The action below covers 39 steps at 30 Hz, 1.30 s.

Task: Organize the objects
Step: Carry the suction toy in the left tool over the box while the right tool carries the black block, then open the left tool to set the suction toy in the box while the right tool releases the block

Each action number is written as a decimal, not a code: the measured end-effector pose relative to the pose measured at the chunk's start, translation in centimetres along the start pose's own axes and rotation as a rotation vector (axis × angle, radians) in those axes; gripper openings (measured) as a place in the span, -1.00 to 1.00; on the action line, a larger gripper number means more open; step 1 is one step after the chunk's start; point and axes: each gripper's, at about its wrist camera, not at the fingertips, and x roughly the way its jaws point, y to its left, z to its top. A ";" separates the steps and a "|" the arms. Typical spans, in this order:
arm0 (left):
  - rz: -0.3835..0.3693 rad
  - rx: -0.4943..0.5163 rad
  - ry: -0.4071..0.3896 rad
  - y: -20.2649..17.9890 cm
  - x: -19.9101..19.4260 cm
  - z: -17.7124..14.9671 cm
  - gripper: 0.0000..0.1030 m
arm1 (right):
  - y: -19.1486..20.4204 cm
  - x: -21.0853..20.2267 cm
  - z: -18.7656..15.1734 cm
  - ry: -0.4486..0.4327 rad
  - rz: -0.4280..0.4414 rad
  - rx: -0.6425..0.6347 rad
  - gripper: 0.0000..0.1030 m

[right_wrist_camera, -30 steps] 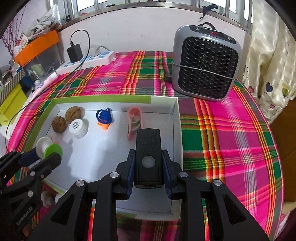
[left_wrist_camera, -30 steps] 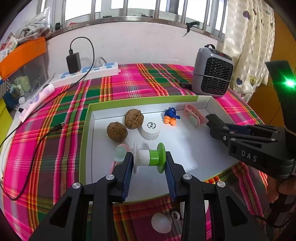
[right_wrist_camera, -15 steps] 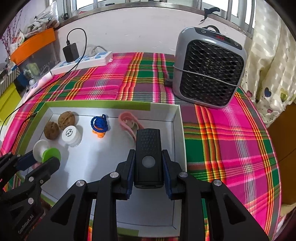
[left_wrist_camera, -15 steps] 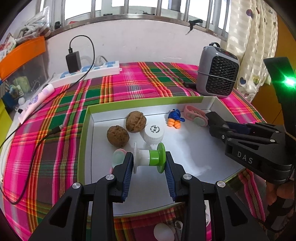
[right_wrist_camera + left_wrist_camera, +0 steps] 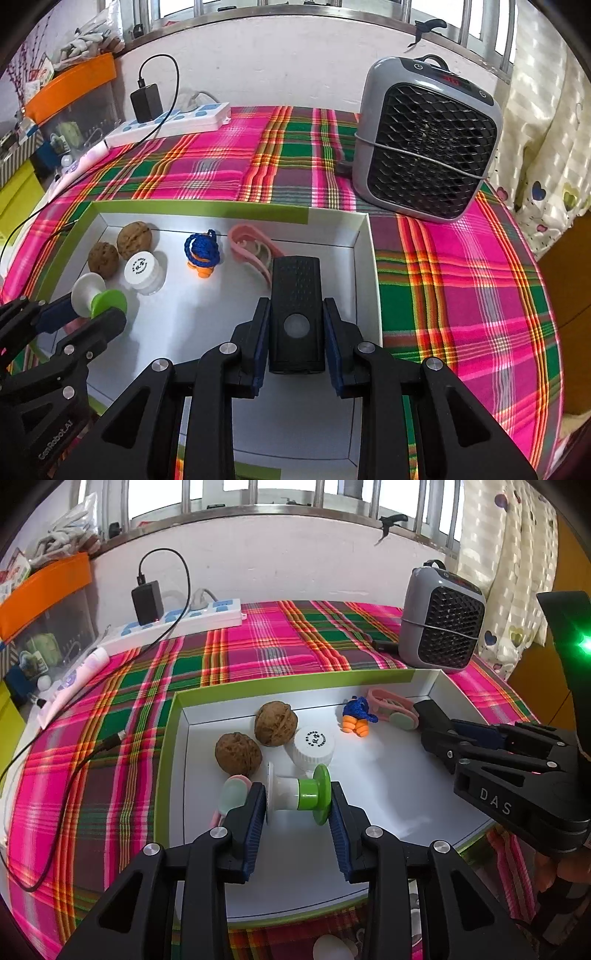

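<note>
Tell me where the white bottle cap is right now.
The white bottle cap sits inside the white tray, in its left half, touching the nearer walnut and just beyond the green-and-white spool held by the left gripper.

The scene is viewed from two fisheye cameras, each mounted just behind a hand-held gripper and aimed forward and down along its fingers. From the left wrist, the white tray (image 5: 447, 686) is seen close up from its near left side, facing the window wall. From the right wrist, the tray's right half (image 5: 364, 258) is seen from equally near. Shared by both views are the tray, the plaid worktop (image 5: 258, 653) (image 5: 207, 166), the grey fan heater (image 5: 441, 631) (image 5: 424, 144) and the power strip (image 5: 173, 622) (image 5: 173, 120).
</note>
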 end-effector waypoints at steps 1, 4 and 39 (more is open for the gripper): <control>0.002 0.002 0.000 0.0 0.0 0.0 -0.38 | 0.0 0.0 0.0 -0.002 0.001 -0.001 -0.45; 0.003 0.003 0.000 -0.1 0.1 0.0 -0.38 | -0.1 -0.1 -0.1 -0.003 0.004 -0.002 -0.45; 0.033 -0.002 -0.056 -0.4 -3.2 -1.0 -0.25 | -0.2 -3.1 -1.9 -0.075 0.038 0.037 -0.20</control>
